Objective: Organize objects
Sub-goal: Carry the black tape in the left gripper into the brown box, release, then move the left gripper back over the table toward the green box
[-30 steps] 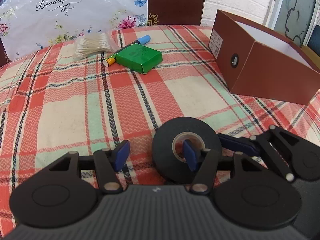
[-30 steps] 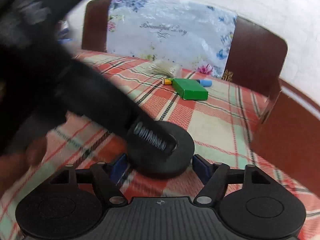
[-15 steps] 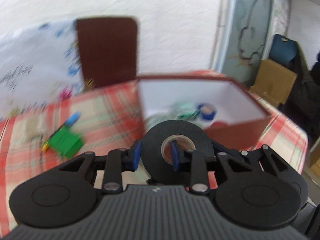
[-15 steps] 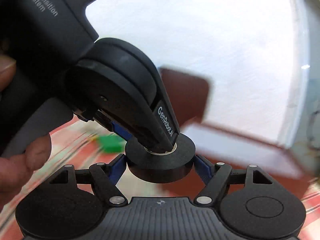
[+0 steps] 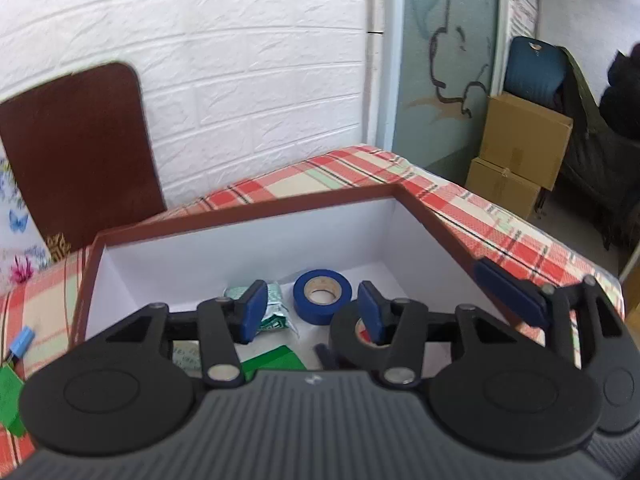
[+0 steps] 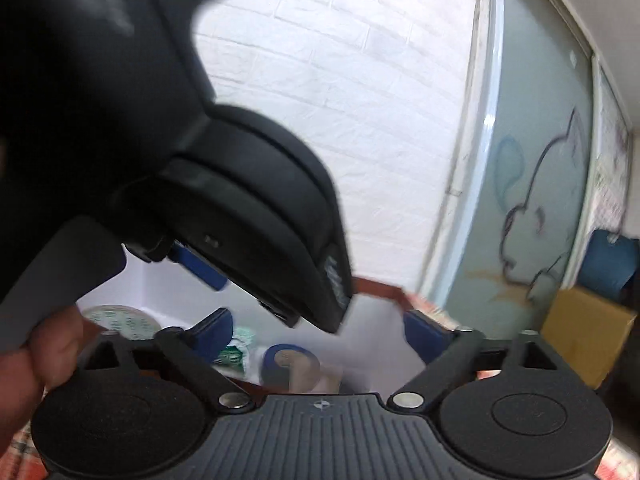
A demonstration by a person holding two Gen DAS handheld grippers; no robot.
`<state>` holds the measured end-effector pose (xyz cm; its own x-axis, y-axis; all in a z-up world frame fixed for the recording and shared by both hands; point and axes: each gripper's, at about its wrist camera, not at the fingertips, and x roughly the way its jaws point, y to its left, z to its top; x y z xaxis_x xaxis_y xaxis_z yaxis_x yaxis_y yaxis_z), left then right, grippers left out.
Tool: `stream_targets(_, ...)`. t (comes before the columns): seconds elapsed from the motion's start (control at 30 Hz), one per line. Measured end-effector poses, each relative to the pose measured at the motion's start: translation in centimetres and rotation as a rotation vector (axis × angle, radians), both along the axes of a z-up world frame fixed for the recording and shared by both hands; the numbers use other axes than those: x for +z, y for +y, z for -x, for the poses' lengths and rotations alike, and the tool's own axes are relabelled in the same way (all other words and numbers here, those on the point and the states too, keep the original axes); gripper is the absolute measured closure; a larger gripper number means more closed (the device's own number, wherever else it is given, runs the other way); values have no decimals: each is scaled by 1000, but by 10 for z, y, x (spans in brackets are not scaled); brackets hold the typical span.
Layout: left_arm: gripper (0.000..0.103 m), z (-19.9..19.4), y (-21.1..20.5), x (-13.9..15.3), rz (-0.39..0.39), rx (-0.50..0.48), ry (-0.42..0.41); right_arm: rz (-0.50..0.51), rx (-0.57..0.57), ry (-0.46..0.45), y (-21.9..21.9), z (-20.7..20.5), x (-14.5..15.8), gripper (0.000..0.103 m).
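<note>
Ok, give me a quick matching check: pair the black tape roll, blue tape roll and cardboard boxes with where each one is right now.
Things: 1 black tape roll; 2 blue tape roll; 3 cardboard boxes.
Places: A flat on the brown box's floor; B stacked on the room floor; C ringed around one finger of the left gripper.
Pairs: 1-C, 2-A, 3-B.
The left gripper's jaws are opening, the roll's wall loose between them.

Stacked cardboard boxes (image 5: 520, 152) stand beside a white brick wall (image 5: 240, 60) and a brown chair back (image 5: 80, 152).
</note>
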<state>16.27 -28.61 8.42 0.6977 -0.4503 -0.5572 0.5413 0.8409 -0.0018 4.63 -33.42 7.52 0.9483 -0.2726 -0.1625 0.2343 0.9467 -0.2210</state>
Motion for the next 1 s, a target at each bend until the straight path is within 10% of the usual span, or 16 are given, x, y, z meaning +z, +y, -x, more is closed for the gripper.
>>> stream_targets(0.33,43,42,39,-4,-14,30,-30,-186,-20,-77,28,69,-15,15)
stream_targets(0.8,42,74,115,-44,-141,165,28,-521,43,286,48,43,-58,23)
stream_targets(1.0,41,73,152,-64,-179,254,66,-400,90,354,84,39,-61,23)
